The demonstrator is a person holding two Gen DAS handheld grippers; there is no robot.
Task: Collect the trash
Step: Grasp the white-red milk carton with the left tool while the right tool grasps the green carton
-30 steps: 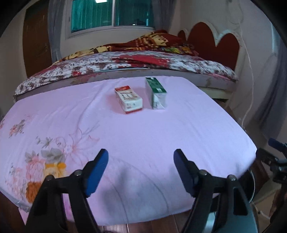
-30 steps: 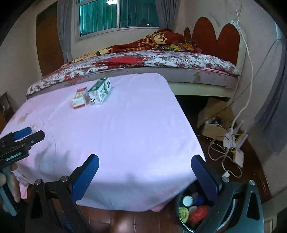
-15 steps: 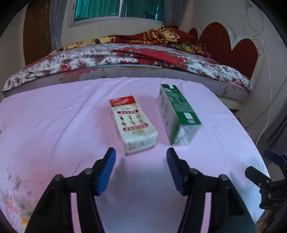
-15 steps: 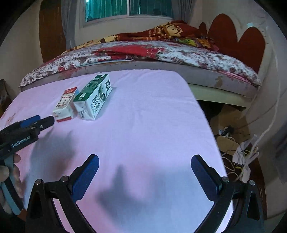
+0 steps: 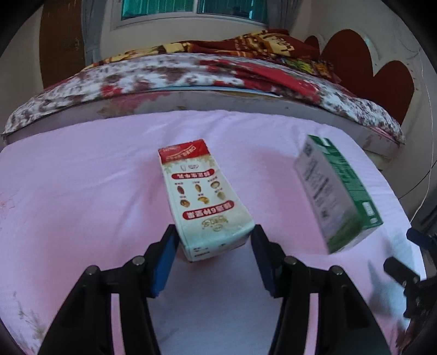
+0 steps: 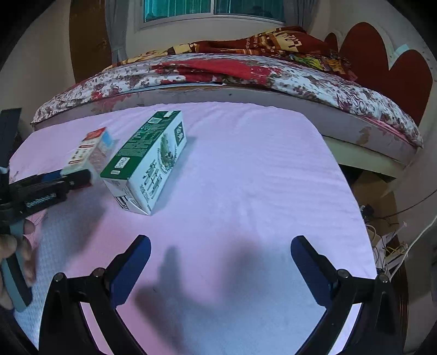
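A red-and-white carton [image 5: 203,202] lies flat on the pink cloth [image 5: 82,191]. My left gripper [image 5: 214,248] is open, its blue pads on either side of the carton's near end; whether they touch it I cannot tell. A green-and-white carton [image 5: 337,195] lies to its right. In the right wrist view the green carton [image 6: 148,161] lies ahead to the left, the red carton [image 6: 91,148] behind it with the left gripper [image 6: 68,177] at it. My right gripper [image 6: 221,262] is open and empty above bare cloth.
A bed with a floral cover [image 6: 245,73] and a red headboard [image 6: 382,62] stands behind the table. The table's right edge [image 6: 355,196] drops to a floor with cables and a box [image 6: 382,218]. A window [image 5: 191,11] is at the back.
My left gripper has moved forward to the red carton and narrowed, so its pads now flank the near end. My right gripper has moved forward over the table, still wide open.
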